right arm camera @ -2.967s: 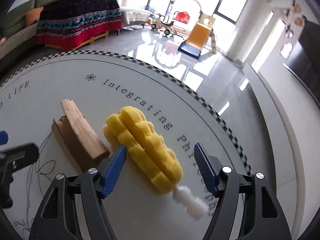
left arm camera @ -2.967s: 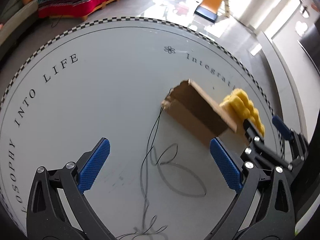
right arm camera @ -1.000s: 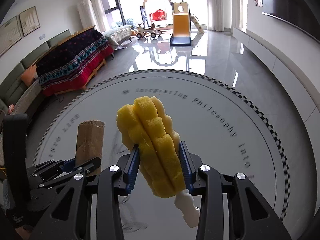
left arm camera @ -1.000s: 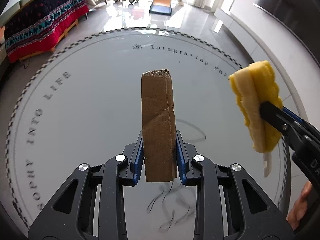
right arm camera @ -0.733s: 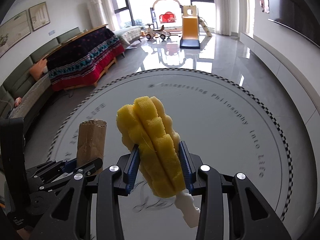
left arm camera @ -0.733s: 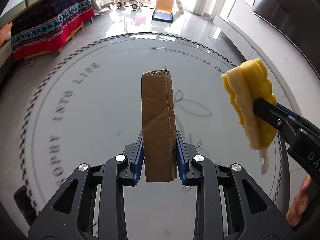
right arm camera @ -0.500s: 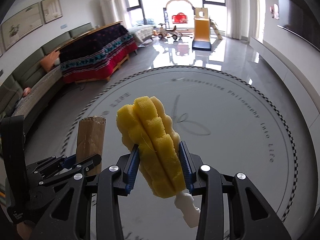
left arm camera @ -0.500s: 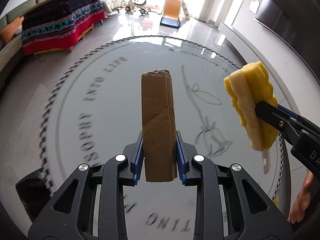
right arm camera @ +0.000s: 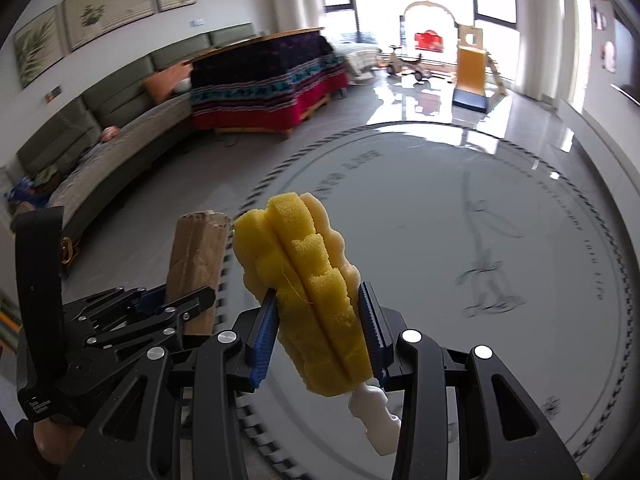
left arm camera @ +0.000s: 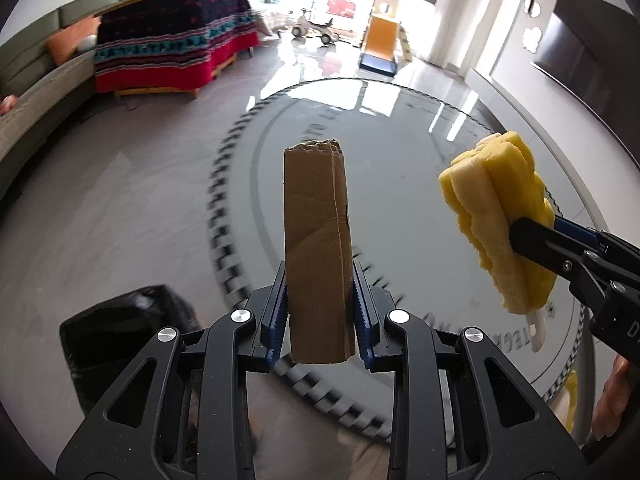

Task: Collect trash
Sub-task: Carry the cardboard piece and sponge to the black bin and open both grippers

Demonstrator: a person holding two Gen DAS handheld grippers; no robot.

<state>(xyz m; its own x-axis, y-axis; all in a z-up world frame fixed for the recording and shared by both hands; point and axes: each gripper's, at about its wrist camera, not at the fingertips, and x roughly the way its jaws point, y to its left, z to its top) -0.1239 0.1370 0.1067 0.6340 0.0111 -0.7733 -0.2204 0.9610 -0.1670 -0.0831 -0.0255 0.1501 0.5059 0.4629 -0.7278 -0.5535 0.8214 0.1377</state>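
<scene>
My left gripper (left arm camera: 319, 312) is shut on a folded piece of brown cardboard (left arm camera: 316, 248) that stands upright between its blue pads, held in the air over the edge of the round table (left arm camera: 420, 160). My right gripper (right arm camera: 320, 336) is shut on a yellow sponge brush (right arm camera: 308, 292) with a white handle stub (right arm camera: 374, 424). The sponge also shows in the left wrist view (left arm camera: 500, 220), to the right of the cardboard. The cardboard shows in the right wrist view (right arm camera: 196, 264), to the left. A black trash bag (left arm camera: 120, 332) sits on the floor at lower left.
The round grey table has a checkered rim (left arm camera: 218, 216) and a thin dark string (right arm camera: 484, 272) lying on it. Grey floor (left arm camera: 100, 208) lies to the left. A sofa (right arm camera: 100, 148), a cloth-covered table (right arm camera: 264, 80) and a toy slide (right arm camera: 472, 76) stand far behind.
Both grippers have swung left and back, still holding the cardboard and the sponge. The table edge and floor now fill the left, and the black bag has come closer into view.
</scene>
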